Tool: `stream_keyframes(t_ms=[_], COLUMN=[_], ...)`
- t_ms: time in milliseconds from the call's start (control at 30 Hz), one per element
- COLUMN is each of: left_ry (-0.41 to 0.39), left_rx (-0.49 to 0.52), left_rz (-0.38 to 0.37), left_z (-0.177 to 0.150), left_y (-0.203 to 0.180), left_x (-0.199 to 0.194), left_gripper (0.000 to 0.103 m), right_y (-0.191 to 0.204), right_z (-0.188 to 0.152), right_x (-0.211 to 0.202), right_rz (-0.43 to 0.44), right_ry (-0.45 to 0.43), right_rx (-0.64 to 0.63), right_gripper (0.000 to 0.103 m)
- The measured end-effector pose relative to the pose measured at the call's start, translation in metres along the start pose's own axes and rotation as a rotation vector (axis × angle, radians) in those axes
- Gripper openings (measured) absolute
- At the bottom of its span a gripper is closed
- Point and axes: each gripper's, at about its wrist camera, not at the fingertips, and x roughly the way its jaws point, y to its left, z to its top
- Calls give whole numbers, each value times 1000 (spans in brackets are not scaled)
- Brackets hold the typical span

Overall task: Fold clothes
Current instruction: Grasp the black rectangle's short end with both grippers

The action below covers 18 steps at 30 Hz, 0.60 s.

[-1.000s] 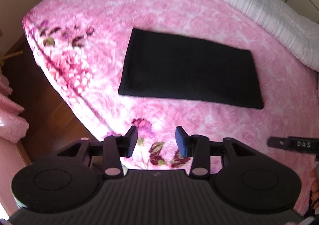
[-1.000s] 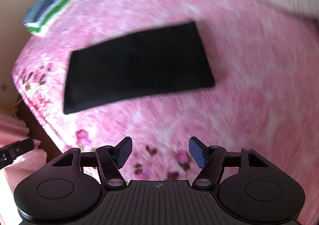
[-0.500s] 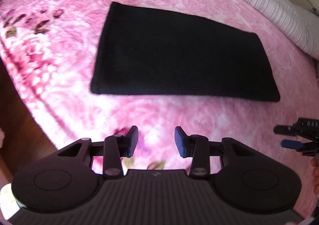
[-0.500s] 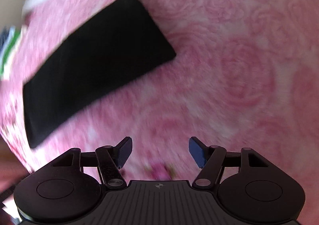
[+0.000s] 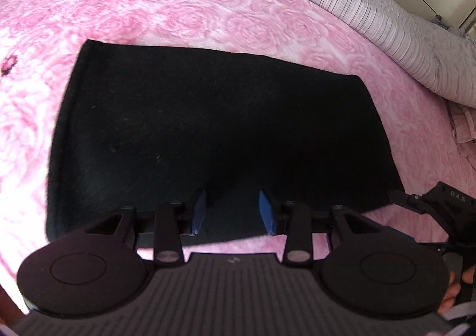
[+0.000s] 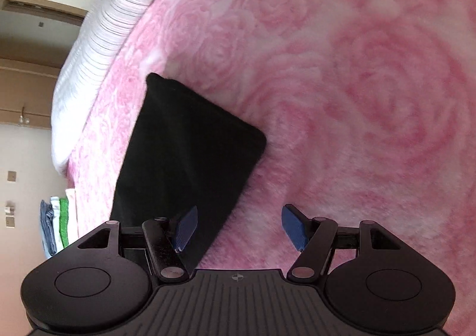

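On the pink blanket (image 5: 208, 3), the folded black cloth (image 5: 214, 133) lies flat under both grippers — left (image 5: 232, 211), right (image 6: 239, 229) — jaws apart, empty.

Left gripper (image 5: 232, 211) tilting steeply downward, jaws standing part open, nothing pressed between blue pads. Right gripper (image 6: 239, 227) also angling down, jaws spread wide, sitting just off the left gripper's right side.

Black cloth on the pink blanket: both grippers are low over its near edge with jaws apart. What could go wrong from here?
1. The left gripper sits mid-edge of the black cloth; pinching there may also catch the fluffy pink blanket.
2. The right gripper straddles the cloth's edge, one finger over cloth, the other over blanket, so it may grab little fabric.
3. Uneven grips could skew the fold.
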Motion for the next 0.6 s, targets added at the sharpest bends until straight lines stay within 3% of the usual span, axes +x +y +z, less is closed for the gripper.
stream_keyframes(t_ms=[367, 500, 600], left_ry=[66, 77, 66], left_rx=[99, 39, -78], left_rz=[65, 13, -10], left_z=[8, 15, 16], left_y=[-16, -5, 18], left_x=[35, 27, 12], left_gripper=[36, 35, 27], right_y=[2, 3, 1], right_z=[7, 9, 11], right_x=[23, 30, 35], right_rz=[12, 35, 54], right_ry=[-70, -103, -121], right_rx=[-6, 3, 45], right_gripper=[66, 66, 64])
